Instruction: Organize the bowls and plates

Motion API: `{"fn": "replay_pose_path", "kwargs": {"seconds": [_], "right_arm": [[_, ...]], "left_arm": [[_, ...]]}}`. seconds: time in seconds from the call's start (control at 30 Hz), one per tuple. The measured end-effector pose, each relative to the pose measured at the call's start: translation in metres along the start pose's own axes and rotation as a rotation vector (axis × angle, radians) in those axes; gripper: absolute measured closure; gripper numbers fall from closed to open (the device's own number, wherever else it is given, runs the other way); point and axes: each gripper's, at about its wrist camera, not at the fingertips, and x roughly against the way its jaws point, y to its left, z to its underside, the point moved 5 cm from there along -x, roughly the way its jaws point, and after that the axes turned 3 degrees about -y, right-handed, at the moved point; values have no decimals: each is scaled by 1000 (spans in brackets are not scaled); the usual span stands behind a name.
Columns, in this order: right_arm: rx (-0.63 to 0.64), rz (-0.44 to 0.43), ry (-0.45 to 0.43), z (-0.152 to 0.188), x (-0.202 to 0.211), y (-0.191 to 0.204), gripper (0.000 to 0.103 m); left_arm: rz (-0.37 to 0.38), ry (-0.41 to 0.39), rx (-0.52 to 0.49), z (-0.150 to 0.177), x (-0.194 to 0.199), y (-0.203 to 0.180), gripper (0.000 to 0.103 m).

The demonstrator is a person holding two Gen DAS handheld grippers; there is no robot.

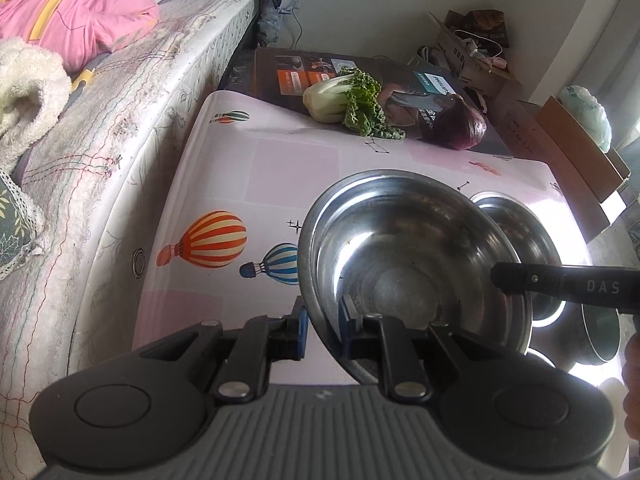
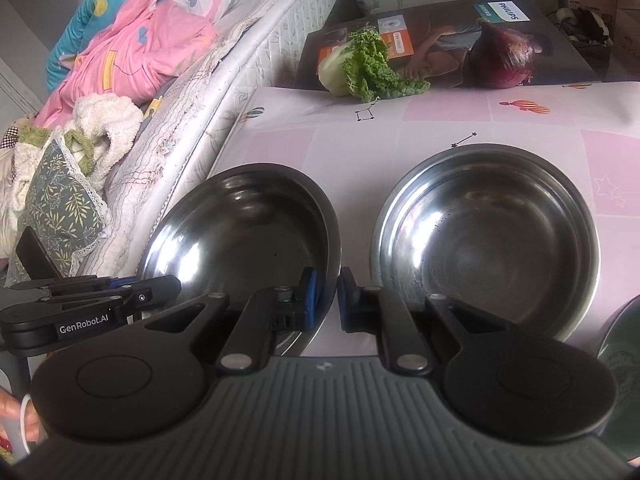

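Note:
A steel bowl (image 1: 408, 256) is tilted above the table. My left gripper (image 1: 323, 322) is shut on its near rim. The same bowl (image 2: 244, 236) shows in the right wrist view, and my right gripper (image 2: 328, 296) is shut on its right rim, with the left gripper (image 2: 100, 300) at its left side. The right gripper's finger (image 1: 560, 282) reaches in from the right in the left wrist view. A second steel bowl (image 2: 486, 236) stands flat on the table to the right; it also shows behind the held bowl (image 1: 520, 232).
The table (image 1: 260, 168) has a pink balloon-print cover. A bok choy (image 2: 360, 64) and a red onion (image 2: 502, 56) lie on a Philips box (image 2: 440, 24) at the back. A bed (image 2: 200, 92) with bedding runs along the left. A dark green dish (image 2: 624, 360) sits at the right edge.

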Motion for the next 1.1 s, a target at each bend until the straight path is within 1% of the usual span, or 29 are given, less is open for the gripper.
{"fn": "replay_pose_path", "kwargs": {"seconds": [0.2, 0.37, 0.63, 0.87, 1.03, 1.1], "right_arm": [[-40, 17, -39, -9, 31, -35, 92], [-89, 44, -57, -14, 49, -74, 92], [-158, 90, -53, -17, 53, -130, 92], [-181, 118, -41, -20, 42, -158, 92], [-166, 138, -28, -19, 30, -164, 92], [-167, 143, -21, -19, 25, -166, 91]], "left_arm": [[19, -26, -54, -16, 2, -43, 86], [48, -29, -89, -26, -8, -79, 86], [82, -10, -133, -33, -35, -126, 85], [89, 40, -132, -28, -65, -143, 84], [86, 80, -124, -24, -85, -144, 84], [83, 74, -135, -23, -89, -145, 83]]}}
